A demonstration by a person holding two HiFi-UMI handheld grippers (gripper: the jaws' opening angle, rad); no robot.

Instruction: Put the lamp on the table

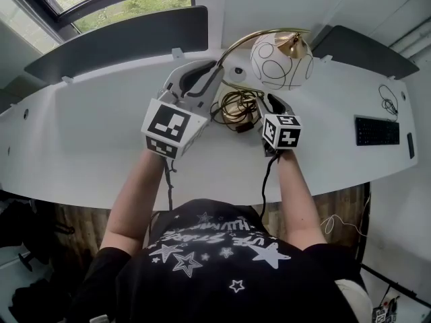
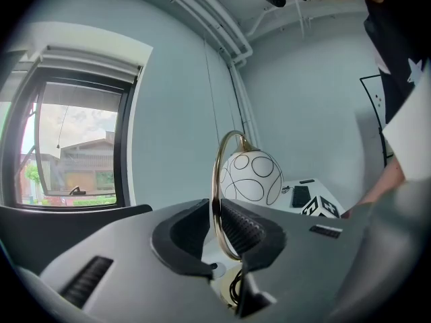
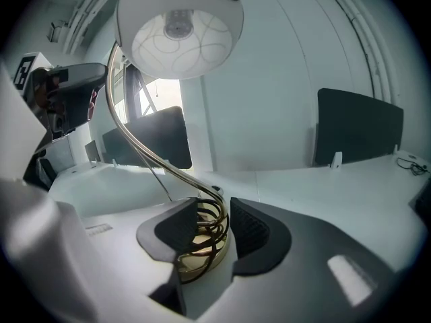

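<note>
The lamp stands on the white table [image 1: 81,133]: a white globe shade [image 1: 281,60] with black line loops, a curved brass stem [image 1: 236,46] and a coiled brass base [image 1: 237,106]. My left gripper [image 1: 205,73] is up on the arc, and its pads close tightly around the thin stem [image 2: 215,200], with the shade [image 2: 250,177] beyond. My right gripper [image 1: 266,99] is low at the base. Its jaws stand apart on either side of the brass coil [image 3: 205,237], with slight gaps to the pads. The shade [image 3: 178,29] hangs overhead in the right gripper view.
A black keyboard [image 1: 377,131] and a thin loose cable [image 1: 388,103] lie at the table's right end. Dark divider panels [image 1: 121,42] line the far edge, with a window [image 1: 128,5] behind. A grommet hole [image 1: 238,70] sits near the lamp.
</note>
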